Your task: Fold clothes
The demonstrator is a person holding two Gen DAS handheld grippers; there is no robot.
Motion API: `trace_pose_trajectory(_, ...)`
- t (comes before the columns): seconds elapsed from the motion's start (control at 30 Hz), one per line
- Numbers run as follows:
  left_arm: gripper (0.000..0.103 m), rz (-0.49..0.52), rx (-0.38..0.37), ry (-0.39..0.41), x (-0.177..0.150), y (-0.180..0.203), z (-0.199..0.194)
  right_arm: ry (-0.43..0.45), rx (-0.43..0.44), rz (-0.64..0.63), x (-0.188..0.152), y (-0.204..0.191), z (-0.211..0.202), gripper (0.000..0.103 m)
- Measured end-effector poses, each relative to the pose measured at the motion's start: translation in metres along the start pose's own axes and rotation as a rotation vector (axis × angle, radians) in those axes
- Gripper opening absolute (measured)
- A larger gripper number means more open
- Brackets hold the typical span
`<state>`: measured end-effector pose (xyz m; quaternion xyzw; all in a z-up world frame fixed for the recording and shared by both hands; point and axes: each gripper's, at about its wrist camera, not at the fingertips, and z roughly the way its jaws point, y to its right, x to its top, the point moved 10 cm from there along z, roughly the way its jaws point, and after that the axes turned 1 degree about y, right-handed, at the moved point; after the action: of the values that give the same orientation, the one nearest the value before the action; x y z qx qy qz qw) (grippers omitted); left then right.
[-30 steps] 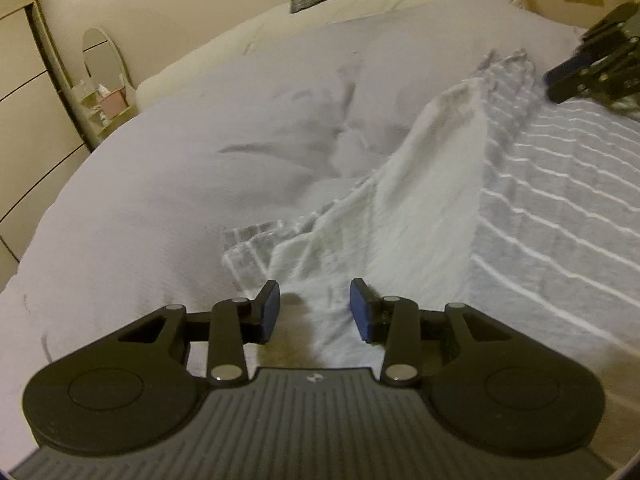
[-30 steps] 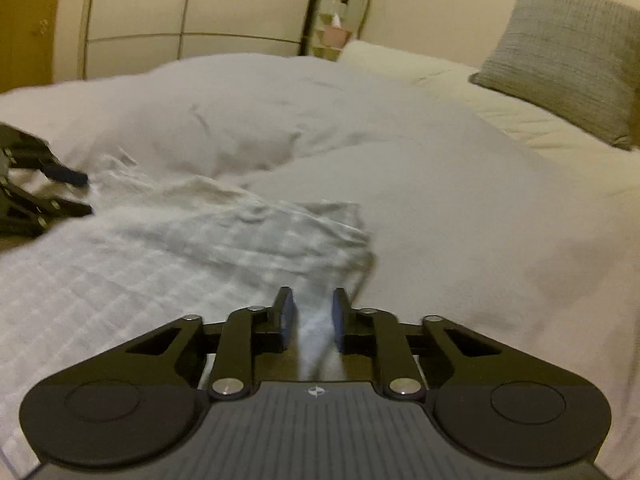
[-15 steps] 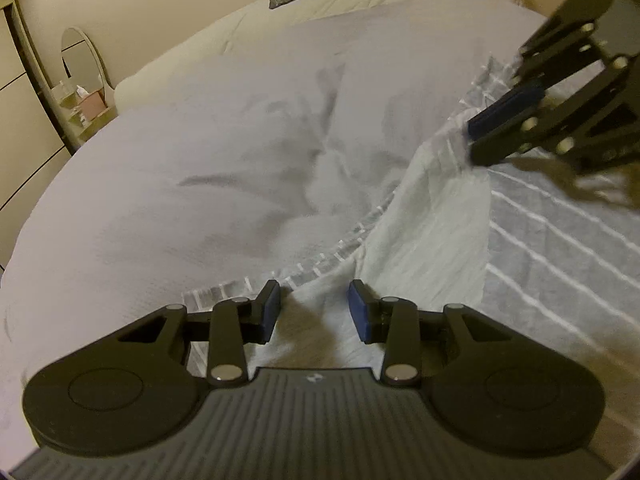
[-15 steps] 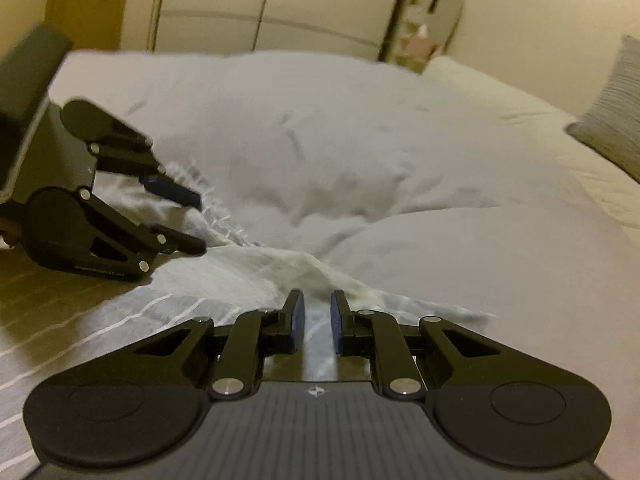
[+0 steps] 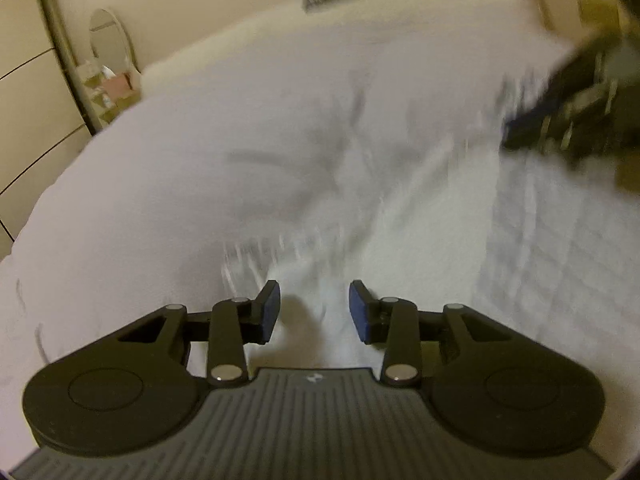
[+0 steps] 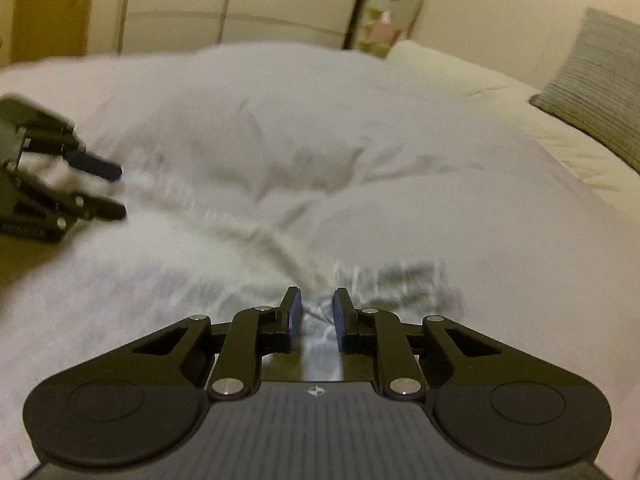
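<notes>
Because the striped garment [image 6: 256, 248] looked soft and limp, both parted claws, left [image 5: 314, 312] and right [image 6: 314, 318], suited its hem.

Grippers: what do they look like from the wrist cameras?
Both match. The left gripper and the right gripper have black linkage arms with silver pivot pins, dark blue finger pads, round black side discs and a ribbed grey body bearing a small white logo.

Count: 2 grippers, left [image 5: 314, 308] and right [image 6: 316, 316]; 1 striped garment [image 5: 460, 240]; 1 duvet [image 5: 220, 160]; 1 grey pillow [image 6: 600, 84]; 1 oval mirror [image 5: 110, 38].
</notes>
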<state>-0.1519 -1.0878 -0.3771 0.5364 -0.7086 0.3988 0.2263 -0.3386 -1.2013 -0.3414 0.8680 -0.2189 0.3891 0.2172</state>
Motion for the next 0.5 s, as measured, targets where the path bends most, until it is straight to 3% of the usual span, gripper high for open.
trace_pose_trajectory(0.13,0.034,-0.081,0.048,0.014,-0.01,-0.014,-0.036,0.01,-0.01,0.092,-0.009,0.016,-0.036,0.018)
trace_pose_trajectory(0.23,0.033,-0.025,0.097,0.055,-0.019,-0.012,-0.08,0.061,0.018,0.081,-0.027,0.01,-0.084,0.02)
trace_pose_trajectory(0.33,0.034,0.066,0.107,0.106,-0.031,0.005,-0.127,0.118,0.037,-0.044,-0.05,-0.017,-0.129,0.024)
trace_pose_trajectory(0.5,0.037,0.31,0.104,0.206,-0.057,0.056,-0.184,0.153,-0.038,-0.315,-0.093,-0.064,-0.17,0.024)
